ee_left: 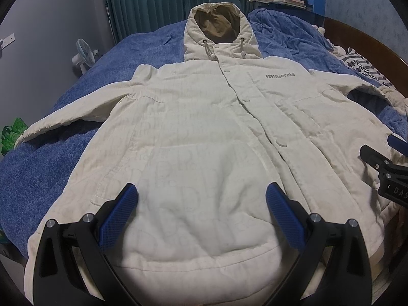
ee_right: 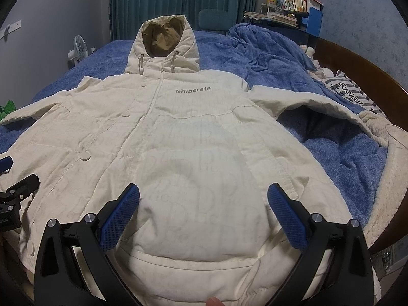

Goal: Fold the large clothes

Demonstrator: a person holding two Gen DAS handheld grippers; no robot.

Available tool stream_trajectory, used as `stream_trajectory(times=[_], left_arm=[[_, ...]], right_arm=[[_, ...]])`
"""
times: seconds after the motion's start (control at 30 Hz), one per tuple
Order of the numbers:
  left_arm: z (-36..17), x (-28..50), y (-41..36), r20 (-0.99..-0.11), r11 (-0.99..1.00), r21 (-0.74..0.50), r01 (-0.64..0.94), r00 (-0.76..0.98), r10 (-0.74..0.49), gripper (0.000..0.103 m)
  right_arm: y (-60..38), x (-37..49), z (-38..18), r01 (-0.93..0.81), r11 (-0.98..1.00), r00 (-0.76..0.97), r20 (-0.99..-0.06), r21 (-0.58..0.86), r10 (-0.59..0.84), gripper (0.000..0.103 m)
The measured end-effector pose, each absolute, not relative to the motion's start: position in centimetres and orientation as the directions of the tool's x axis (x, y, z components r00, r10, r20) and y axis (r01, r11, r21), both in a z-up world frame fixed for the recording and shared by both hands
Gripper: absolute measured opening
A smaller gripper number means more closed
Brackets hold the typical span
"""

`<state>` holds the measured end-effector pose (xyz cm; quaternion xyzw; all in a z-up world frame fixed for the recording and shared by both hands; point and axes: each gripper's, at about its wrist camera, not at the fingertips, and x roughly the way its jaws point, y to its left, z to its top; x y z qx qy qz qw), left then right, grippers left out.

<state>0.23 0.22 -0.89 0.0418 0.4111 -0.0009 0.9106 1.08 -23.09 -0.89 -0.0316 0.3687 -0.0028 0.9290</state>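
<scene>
While buttoned shut, cream hooded coat (ee_left: 204,132) lies spread flat.

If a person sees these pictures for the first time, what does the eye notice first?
A big cream coat lies spread flat, front up, on a blue blanket, its hood pointing toward the green curtain. Both tongs, left and right, hover wide open over its hem.

Blue fleece blanket (ee_left: 84,117) covering the bed, with teal curtains (ee_left: 142,2) behind. A small white fan (ee_left: 85,54) stands at left; books (ee_right: 295,1) fill a blue shelf (ee_right: 312,20) at right, beside a curved wooden headboard (ee_right: 362,68).
</scene>
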Motion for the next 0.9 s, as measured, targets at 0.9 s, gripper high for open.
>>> stream_trajectory(times=[0.9], left_arm=[[-0.93,0.36,0.28,-0.751,0.997,0.073,0.034,0.660,0.032,0.097]], right_arm=[[-23.15,1.21,-0.87,-0.018,0.998,0.725,-0.688,-0.061,-0.029,0.097]])
